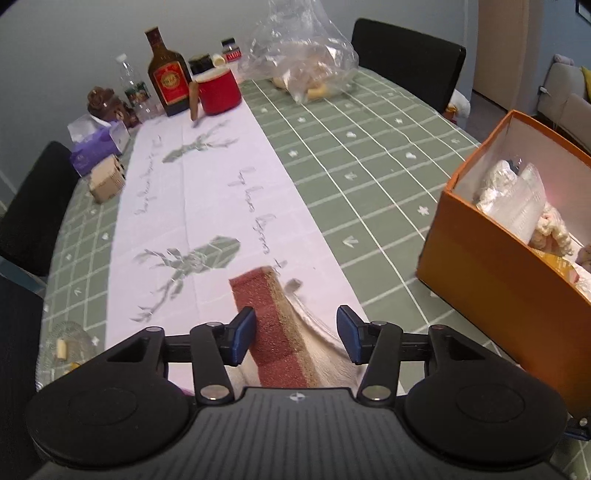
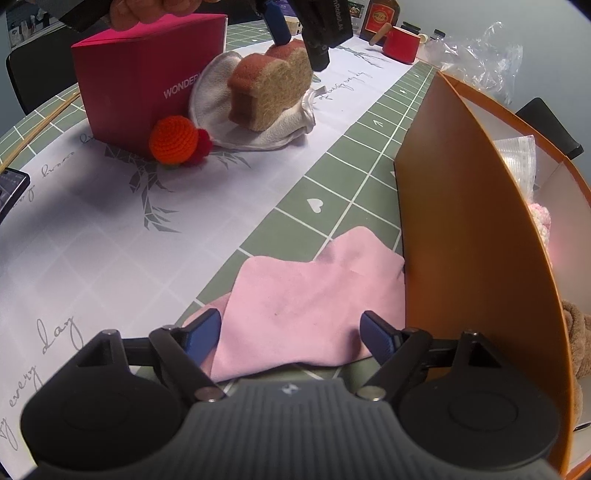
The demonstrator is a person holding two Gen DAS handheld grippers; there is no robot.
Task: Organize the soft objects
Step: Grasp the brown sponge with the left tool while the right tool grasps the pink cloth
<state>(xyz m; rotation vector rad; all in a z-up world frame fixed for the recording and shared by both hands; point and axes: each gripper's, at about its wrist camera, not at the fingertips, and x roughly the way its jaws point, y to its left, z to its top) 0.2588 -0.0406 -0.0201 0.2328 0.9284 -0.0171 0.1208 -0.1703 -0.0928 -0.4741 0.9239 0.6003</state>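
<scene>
A bread-shaped soft toy (image 1: 273,325) with a brown crust lies on a white cloth (image 2: 214,96) beside a magenta box (image 2: 147,81). My left gripper (image 1: 295,325) straddles the toy and, in the right wrist view, the left gripper's fingers (image 2: 280,33) press on the toy's (image 2: 269,88) top edge. A pink cloth (image 2: 306,295) lies flat against the orange box (image 2: 461,221); my right gripper (image 2: 290,332) hovers open over its near edge. An orange crocheted ball (image 2: 173,138) rests at the magenta box's corner. The orange box (image 1: 491,280) holds bagged and fluffy items.
A hand (image 2: 147,11) shows above the magenta box. At the table's far end stand a bottle (image 1: 168,74), a red mug (image 1: 219,90), a plastic bag (image 1: 303,55) and a tissue pack (image 1: 96,144). Chopsticks (image 2: 37,122) and a phone (image 2: 9,188) lie at the left.
</scene>
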